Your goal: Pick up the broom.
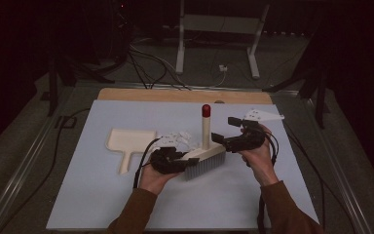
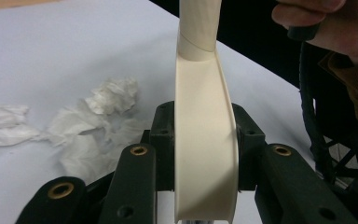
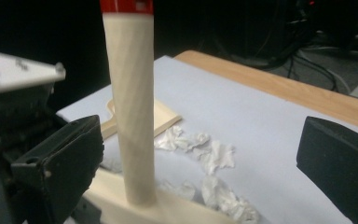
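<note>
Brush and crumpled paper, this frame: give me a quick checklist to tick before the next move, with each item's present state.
1. Left gripper has the brush: ok, jaws shut on its cream back.
2. Right gripper set to take the handle: ok, jaws open on either side of it, not touching.
3. Handle upright: ok, it stands up from the brush back, red cap on top.
4. Crumpled paper within sweeping reach: ok, it lies just beyond the brush.
5. Dustpan ready: ok, flat on the mat, left of the paper.
6. Bristles touching the mat: cannot tell.
</note>
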The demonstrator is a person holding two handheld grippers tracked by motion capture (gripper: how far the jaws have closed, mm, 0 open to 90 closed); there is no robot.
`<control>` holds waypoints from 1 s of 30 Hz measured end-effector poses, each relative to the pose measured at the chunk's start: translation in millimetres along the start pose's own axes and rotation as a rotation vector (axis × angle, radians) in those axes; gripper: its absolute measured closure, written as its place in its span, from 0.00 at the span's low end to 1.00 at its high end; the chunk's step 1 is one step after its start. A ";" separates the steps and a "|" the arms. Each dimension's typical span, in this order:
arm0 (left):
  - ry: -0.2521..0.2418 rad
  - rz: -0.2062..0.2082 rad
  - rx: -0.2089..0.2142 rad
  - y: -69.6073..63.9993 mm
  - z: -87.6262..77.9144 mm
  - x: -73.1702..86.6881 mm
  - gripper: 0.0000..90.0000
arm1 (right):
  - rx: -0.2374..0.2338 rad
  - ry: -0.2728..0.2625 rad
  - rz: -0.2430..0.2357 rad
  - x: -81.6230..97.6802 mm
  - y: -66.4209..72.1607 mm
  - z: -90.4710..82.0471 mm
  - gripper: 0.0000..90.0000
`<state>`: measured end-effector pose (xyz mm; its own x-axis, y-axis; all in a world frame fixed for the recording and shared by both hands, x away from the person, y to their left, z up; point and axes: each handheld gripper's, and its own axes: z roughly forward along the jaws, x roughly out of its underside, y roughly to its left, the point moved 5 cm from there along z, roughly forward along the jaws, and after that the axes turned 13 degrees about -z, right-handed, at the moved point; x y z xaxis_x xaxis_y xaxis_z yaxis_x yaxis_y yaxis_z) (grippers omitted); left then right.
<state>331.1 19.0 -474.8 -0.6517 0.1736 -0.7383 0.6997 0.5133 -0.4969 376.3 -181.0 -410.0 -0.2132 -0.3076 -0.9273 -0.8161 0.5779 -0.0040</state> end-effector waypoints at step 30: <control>0.047 0.107 0.069 11.3 -36.8 -5.2 0.77 | -0.268 0.165 -0.140 17.0 21.1 32.3 0.04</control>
<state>331.6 54.8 -459.8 -0.5839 0.2643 -0.7676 0.7836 0.4307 -0.4478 372.8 -149.6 -438.0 -0.1549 -0.5010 -0.8515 -0.9510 0.3092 -0.0089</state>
